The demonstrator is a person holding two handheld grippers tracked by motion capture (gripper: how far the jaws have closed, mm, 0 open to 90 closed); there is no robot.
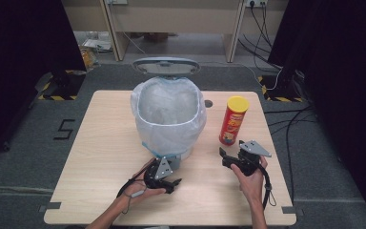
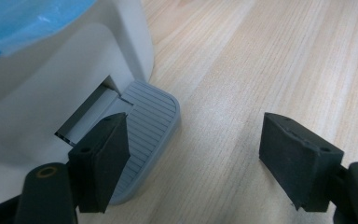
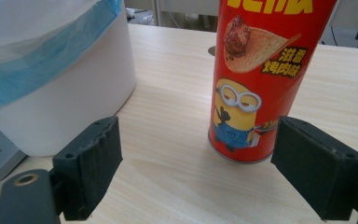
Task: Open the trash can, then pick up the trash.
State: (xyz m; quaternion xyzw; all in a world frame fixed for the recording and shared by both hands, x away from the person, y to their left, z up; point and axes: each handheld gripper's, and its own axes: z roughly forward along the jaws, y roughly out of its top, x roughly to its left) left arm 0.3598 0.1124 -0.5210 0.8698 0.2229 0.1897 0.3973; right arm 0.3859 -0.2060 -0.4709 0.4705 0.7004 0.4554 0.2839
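A white pedal bin [image 1: 169,121] lined with a clear bag with a blue band stands mid-table, its grey lid [image 1: 166,66] raised at the back. My left gripper [image 1: 167,174] is at the bin's front foot. In the left gripper view it [image 2: 193,135] is open, its left jaw over the grey ribbed pedal [image 2: 151,121]; whether it touches is unclear. A red chip can [image 1: 232,120] with a yellow lid stands upright to the bin's right. My right gripper [image 1: 228,160] is just in front of the can [image 3: 256,79], open [image 3: 198,140], with its jaws short of it.
The light wooden table [image 1: 105,157] has bare room on its left half and along the front edge. A small round hole [image 1: 208,103] lies behind the can. Dark curtains, cables and a grey floor surround the table.
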